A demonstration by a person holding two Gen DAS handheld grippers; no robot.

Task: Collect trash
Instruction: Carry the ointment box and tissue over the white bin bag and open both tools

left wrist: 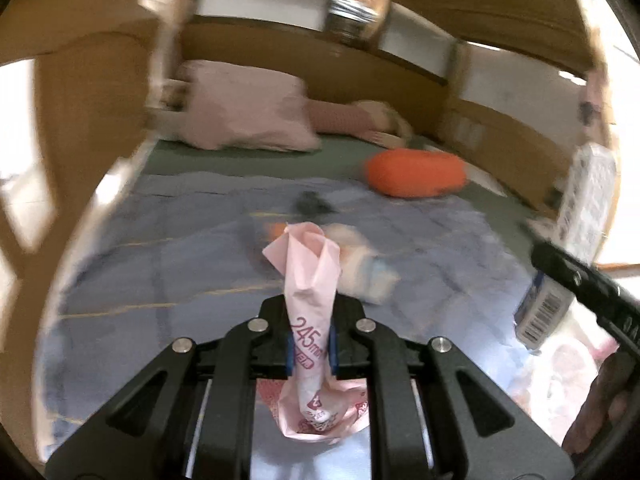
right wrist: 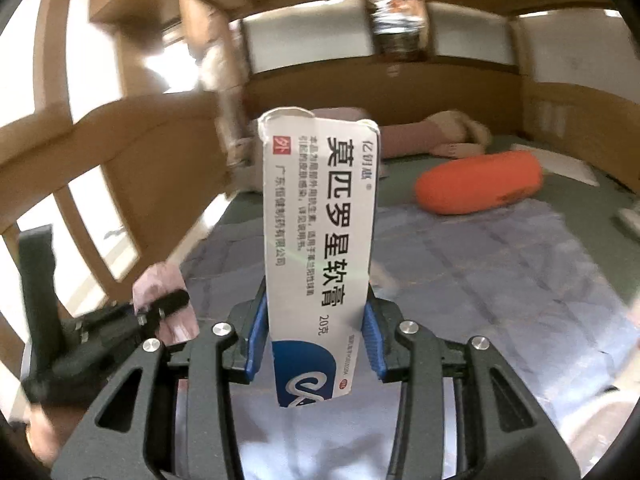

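Observation:
My left gripper [left wrist: 310,344] is shut on a crumpled pink wrapper [left wrist: 310,280] that stands upright between its blue pads. In the right wrist view my right gripper [right wrist: 316,340] is shut on a white and blue ointment box [right wrist: 318,224], held upright over the bed. That box [left wrist: 580,216] and a black finger of the right gripper [left wrist: 580,280] show at the right edge of the left wrist view. The left gripper [right wrist: 160,308] with its pink wrapper [right wrist: 168,280] shows at the lower left of the right wrist view. Another blurred packet [left wrist: 360,268] lies on the blue quilt [left wrist: 160,272] ahead.
An orange cushion [left wrist: 416,174] lies on the bed beyond the quilt, with a pink pillow [left wrist: 244,112] and a plush toy [left wrist: 360,116] by the wooden headboard [left wrist: 320,64]. A small dark object [left wrist: 312,204] sits on the quilt. Wooden furniture [right wrist: 140,132] stands left.

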